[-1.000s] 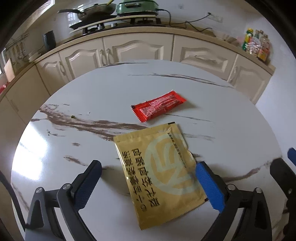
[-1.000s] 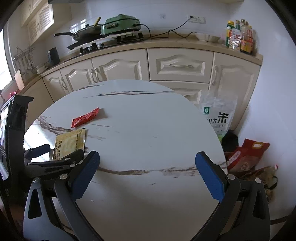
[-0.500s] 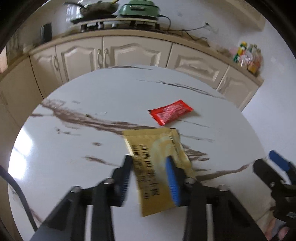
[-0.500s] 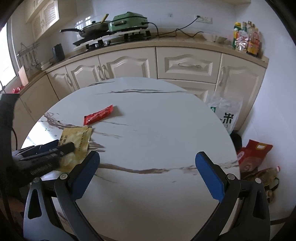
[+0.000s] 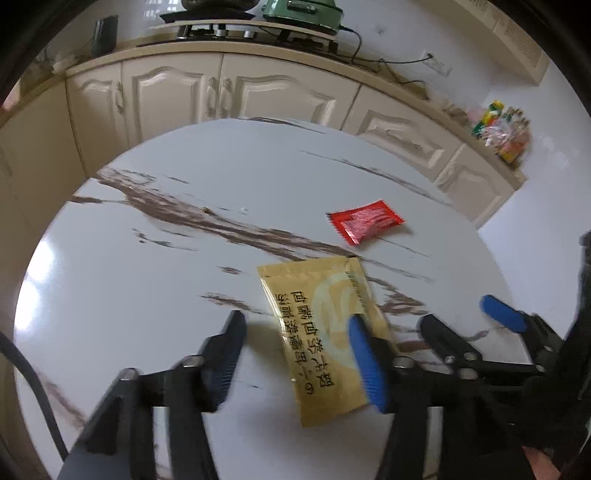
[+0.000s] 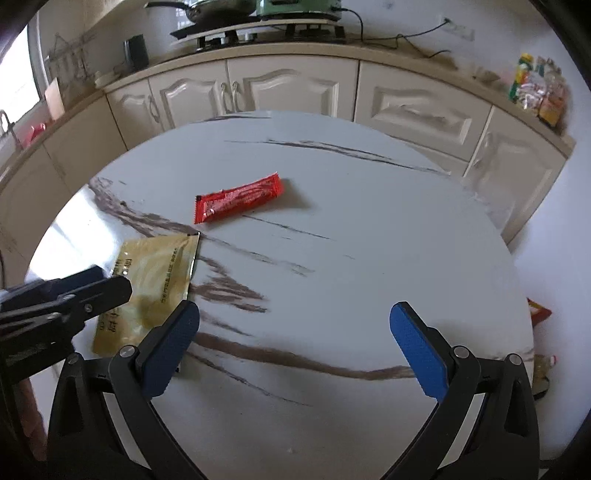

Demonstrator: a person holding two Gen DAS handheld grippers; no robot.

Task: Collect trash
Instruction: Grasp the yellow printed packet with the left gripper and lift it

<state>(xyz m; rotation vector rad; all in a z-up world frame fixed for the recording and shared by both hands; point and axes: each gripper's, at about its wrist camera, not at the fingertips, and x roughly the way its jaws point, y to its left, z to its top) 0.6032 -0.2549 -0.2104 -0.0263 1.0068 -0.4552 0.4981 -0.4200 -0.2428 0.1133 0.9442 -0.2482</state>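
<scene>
A gold sachet [image 5: 317, 325] with black print lies on the white marble table [image 5: 177, 266]. My left gripper [image 5: 295, 321] straddles it and its jaws are opening: the blue right pad [image 5: 365, 362] overlaps the sachet's right edge, while the left finger [image 5: 229, 350] stands apart from it. Farther back lies a red sachet [image 5: 365, 225]. In the right wrist view the red sachet [image 6: 238, 199] is ahead and the gold sachet [image 6: 159, 273] is at left under the left gripper [image 6: 110, 282]. My right gripper [image 6: 295, 314] is open above bare table.
Cream cabinets [image 6: 288, 92] and a counter with a stove and a green pot [image 5: 299, 11] curve behind the table. Bottles and packets [image 6: 535, 88] stand on the counter's right end. Bags [image 6: 539, 314] lie on the floor past the table's right edge.
The left jaws closed in around the gold sachet, then widened again; the sachet shifted slightly. The right gripper moved left, closer to both sachets and the left gripper.
</scene>
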